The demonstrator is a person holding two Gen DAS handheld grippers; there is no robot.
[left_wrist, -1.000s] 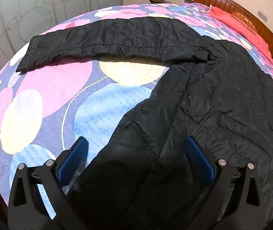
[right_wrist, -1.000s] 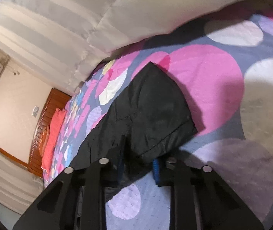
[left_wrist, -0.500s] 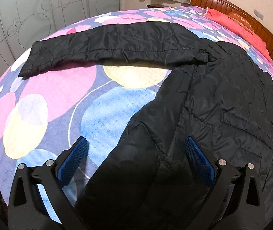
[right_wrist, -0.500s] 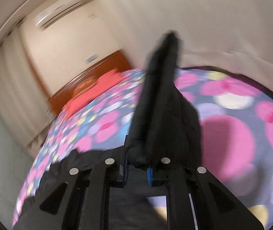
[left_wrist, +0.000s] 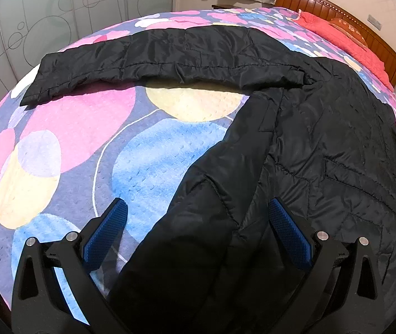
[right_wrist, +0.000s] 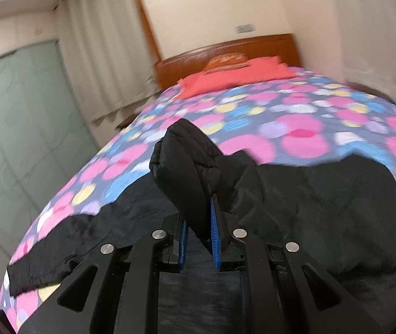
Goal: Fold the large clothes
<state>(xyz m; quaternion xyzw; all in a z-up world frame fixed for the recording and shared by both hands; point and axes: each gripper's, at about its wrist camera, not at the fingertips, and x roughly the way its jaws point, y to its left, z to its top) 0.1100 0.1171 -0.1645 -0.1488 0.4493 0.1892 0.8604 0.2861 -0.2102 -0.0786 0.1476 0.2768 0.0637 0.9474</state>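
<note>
Black jacket [left_wrist: 323, 144] sprawls mid-frame on the bed [left_wrist: 58, 153], barely folded. Right gripper [right_wrist: 199, 222] is clamped on one sleeve [right_wrist: 186, 161]; left gripper [left_wrist: 198, 233] gapes empty, other sleeve [left_wrist: 156, 55] flat upper left.

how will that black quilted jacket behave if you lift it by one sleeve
Probably floppy: the black quilted jacket bunches and droops where the right gripper pinches its sleeve. Likely light for its size, given thin padding. The shiny shell may be slippery.
</note>
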